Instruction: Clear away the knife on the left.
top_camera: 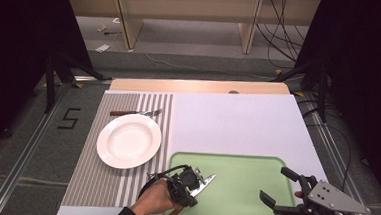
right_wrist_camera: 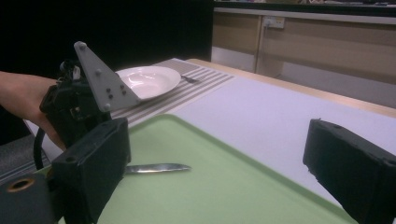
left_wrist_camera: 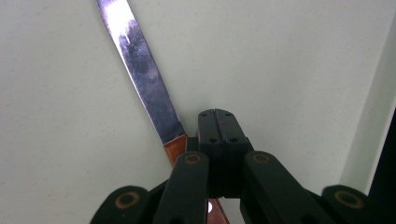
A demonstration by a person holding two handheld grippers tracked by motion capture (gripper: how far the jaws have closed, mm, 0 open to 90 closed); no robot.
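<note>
Gripping the table knife (top_camera: 197, 185) by its wooden handle, my left gripper (left_wrist_camera: 218, 122) has its jaws pressed together, with the handle just beside and under them, so I judge the pick-up is the step in hand. The knife lies on the green tray (top_camera: 245, 163), blade aimed toward the tray's middle. My right gripper (top_camera: 280, 186) hovers over the tray's right part, jaws wide and holding nothing. The white plate (top_camera: 129, 140) and fork (top_camera: 136, 113) sit on the striped placemat (top_camera: 87, 169); next I would lift the knife level and carry it beside the plate
</note>
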